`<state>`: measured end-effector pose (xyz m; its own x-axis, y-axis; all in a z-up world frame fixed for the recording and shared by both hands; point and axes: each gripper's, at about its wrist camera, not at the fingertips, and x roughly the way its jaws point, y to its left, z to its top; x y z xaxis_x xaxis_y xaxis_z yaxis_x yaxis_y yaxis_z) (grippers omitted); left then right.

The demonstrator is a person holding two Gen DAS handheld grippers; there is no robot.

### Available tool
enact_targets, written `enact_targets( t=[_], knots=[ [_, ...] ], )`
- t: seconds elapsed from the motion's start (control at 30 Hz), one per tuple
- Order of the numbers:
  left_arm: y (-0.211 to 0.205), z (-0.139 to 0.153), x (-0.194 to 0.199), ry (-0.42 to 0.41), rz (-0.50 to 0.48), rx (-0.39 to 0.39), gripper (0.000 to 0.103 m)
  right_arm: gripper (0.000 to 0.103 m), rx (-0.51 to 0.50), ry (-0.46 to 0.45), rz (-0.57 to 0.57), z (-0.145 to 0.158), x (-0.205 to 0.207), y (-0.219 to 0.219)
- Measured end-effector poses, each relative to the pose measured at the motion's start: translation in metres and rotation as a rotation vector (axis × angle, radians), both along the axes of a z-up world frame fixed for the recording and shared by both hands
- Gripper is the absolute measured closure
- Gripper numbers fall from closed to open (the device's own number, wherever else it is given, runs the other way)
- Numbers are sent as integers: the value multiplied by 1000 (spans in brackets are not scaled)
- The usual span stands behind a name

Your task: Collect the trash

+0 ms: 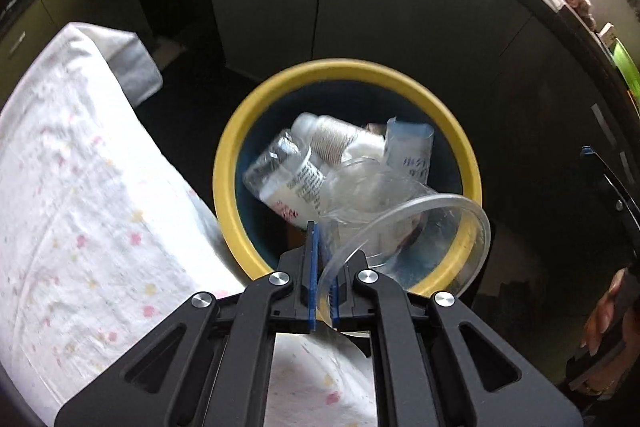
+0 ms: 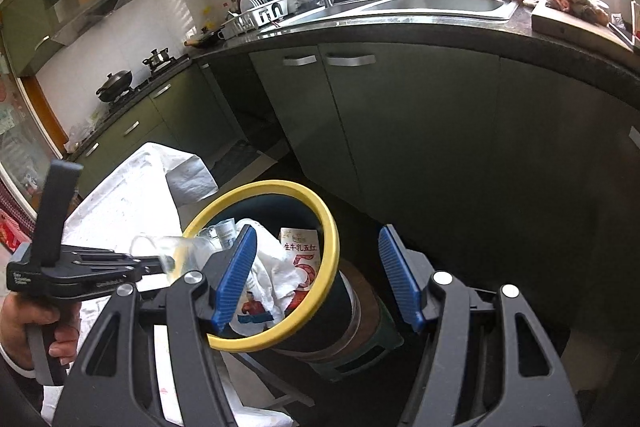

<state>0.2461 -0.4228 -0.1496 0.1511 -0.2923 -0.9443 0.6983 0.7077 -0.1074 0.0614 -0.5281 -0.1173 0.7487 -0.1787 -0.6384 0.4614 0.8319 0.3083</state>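
Deposit step: left gripper (image 1: 324,291) clamps clear plastic cup (image 1: 404,239) by its rim, apparently over the yellow-rimmed bin (image 1: 224,163), at 5 o'clock. Next: release. Right gripper (image 2: 316,275) wide, empty.

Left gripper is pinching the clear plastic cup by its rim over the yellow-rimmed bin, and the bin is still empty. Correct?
Not quite: the bin is not empty. The left wrist view shows plastic bottles and wrappers inside it, and the right wrist view shows more packaging. The rest holds: the left gripper pinches the clear plastic cup by its rim over the bin.
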Motion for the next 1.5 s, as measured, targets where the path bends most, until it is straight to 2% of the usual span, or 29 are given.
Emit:
enact_targets(
  t=[0.2,0.23,0.3,0.33,0.37,0.47,0.6,0.67,0.77,0.83,0.93,1.0,1.1,1.17,1.23,1.3,1.33,1.37,1.4,1.43,1.47,1.5],
  knots=[
    [-16,-11,14,130,-11,118,98,42,18,11,1,-6,2,-3],
    [-17,-11,17,148,-10,124,94,42,19,11,0,-6,2,-3],
    [-22,-4,22,139,-11,121,70,42,20,12,0,-7,2,-4],
    [-24,1,23,114,-12,114,51,42,20,12,1,-7,3,-4],
    [-28,8,26,86,-10,91,45,42,21,12,2,-7,3,-3],
    [-36,19,34,68,5,33,45,42,18,15,7,-6,5,-1],
    [-41,22,45,47,22,9,45,42,7,13,14,-2,4,5],
    [-46,22,51,78,33,-26,49,42,6,12,11,-2,4,5],
    [-52,27,61,52,59,-66,53,42,6,14,12,-2,5,8],
    [-54,20,62,35,64,-76,55,42,7,16,19,-3,5,10],
    [-54,19,68,45,75,-131,59,42,4,22,23,-3,6,13],
    [-57,15,72,35,73,-127,62,42,8,25,25,-4,7,12],
    [-57,3,66,75,46,-86,62,42,9,25,29,-4,7,11],
    [-54,-3,59,64,34,-75,62,42,12,21,25,-4,6,10],
    [-47,-2,53,54,28,-93,62,42,18,15,25,-4,5,9],
    [-39,6,51,51,42,-148,62,42,21,12,34,-4,6,11],
    [-31,16,48,35,50,-194,58,42,19,11,43,-3,6,13],
    [-24,25,44,11,53,-221,44,41,17,10,49,-2,6,15],
    [-14,37,37,-35,62,-256,39,40,14,8,57,0,5,17],
    [-5,46,31,-78,71,-278,26,37,9,3,65,2,5,20],
    [11,62,19,-151,84,-310,18,36,5,4,73,4,5,22],
    [25,74,9,-205,90,-334,15,34,-3,9,89,6,5,27]
  ],
)
